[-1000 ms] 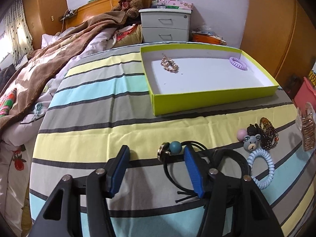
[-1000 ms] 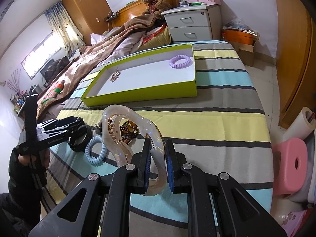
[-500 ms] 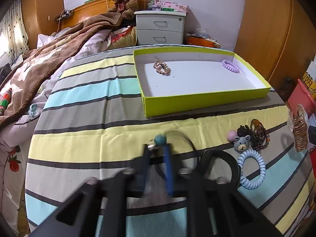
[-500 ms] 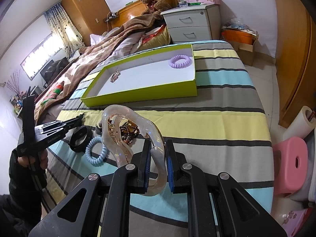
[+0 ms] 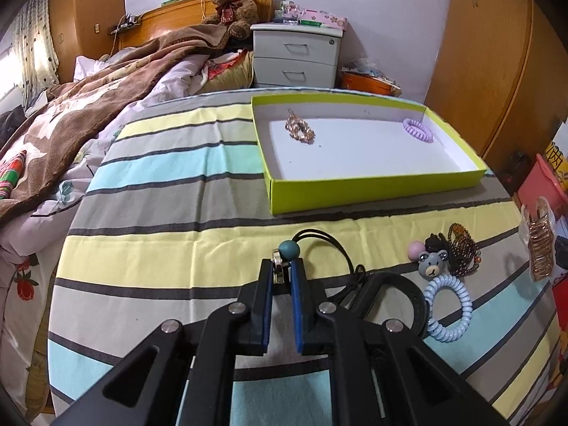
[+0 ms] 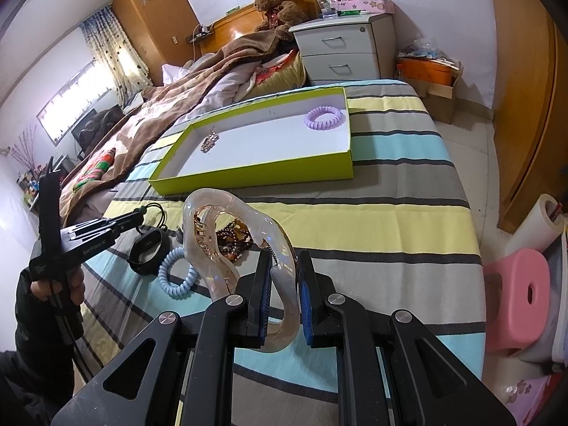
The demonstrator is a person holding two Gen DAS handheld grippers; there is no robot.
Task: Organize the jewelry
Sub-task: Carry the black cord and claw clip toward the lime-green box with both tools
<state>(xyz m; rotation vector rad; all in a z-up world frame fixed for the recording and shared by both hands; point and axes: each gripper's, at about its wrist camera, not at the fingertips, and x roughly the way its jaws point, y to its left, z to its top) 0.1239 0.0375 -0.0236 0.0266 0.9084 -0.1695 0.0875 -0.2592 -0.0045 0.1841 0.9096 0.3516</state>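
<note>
Pinching the metal ring and teal bead of a black cord necklace [image 5: 288, 252], the left gripper [image 5: 283, 277] is keeping its 2 blue fingers [image 5: 296, 305] nearly together, with the cord looping out onto the striped bedspread [image 5: 159, 255] just ahead. Clamping a clear hair claw clip [image 6: 227, 238] by its curved handle, the right gripper [image 6: 284, 291] is holding its fingers a little apart and the clip is standing up above the bedspread. Lying just right of the left gripper are a black band [image 5: 408, 294], a pale blue coil hair tie [image 5: 448, 307], a bear hair tie [image 5: 431, 264] and a dark bead bracelet [image 5: 461, 248]. Sitting farther up the bed is a green tray [image 5: 372, 188], holding a gold bracelet [image 5: 300, 130] near its left end and a purple coil hair tie [image 5: 418, 129] in its far right corner.
</note>
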